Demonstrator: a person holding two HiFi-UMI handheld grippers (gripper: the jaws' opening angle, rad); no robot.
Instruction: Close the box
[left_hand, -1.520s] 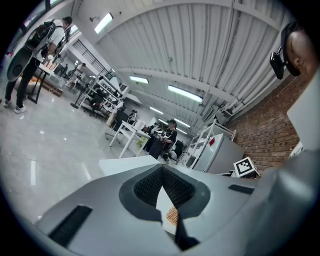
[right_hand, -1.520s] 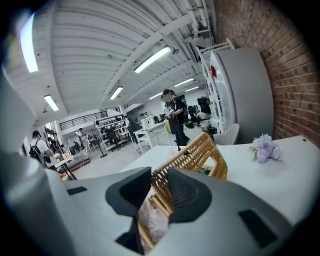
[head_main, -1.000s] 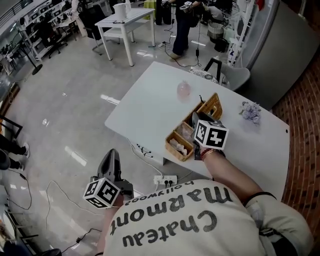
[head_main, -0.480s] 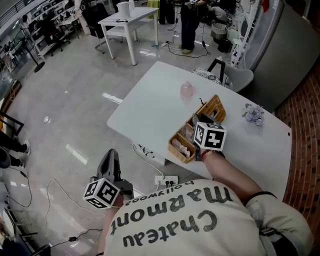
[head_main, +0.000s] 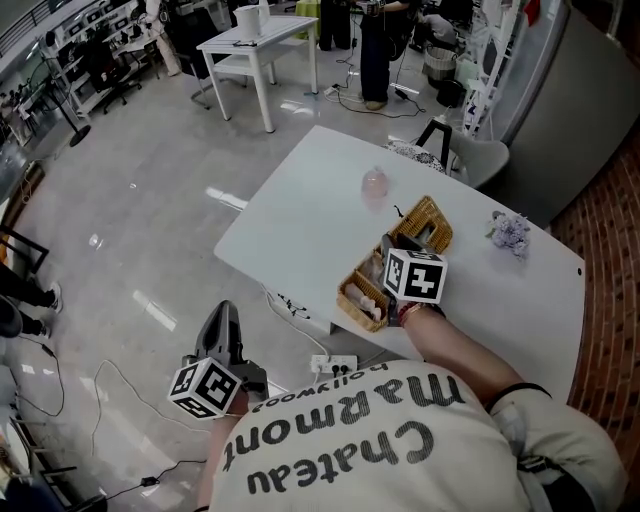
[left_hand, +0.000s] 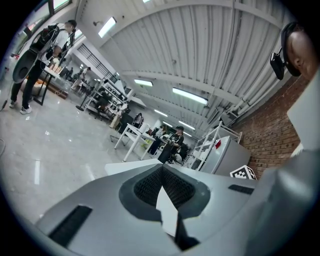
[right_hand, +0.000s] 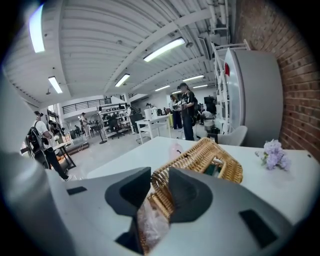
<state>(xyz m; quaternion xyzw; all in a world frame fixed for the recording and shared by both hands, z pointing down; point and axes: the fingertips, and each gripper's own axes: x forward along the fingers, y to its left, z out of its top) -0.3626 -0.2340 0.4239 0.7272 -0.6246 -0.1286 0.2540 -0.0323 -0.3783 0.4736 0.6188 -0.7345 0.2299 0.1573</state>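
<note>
Right gripper has jaws apart astride a raised wicker edge of the box on the white table; it should pinch squarely, then lower slowly without dragging; left gripper closed together, empty.

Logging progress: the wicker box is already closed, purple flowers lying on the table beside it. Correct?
No: the wicker box stands open, lid raised, as the right gripper view shows. The purple flowers do lie on the table beside it.
</note>
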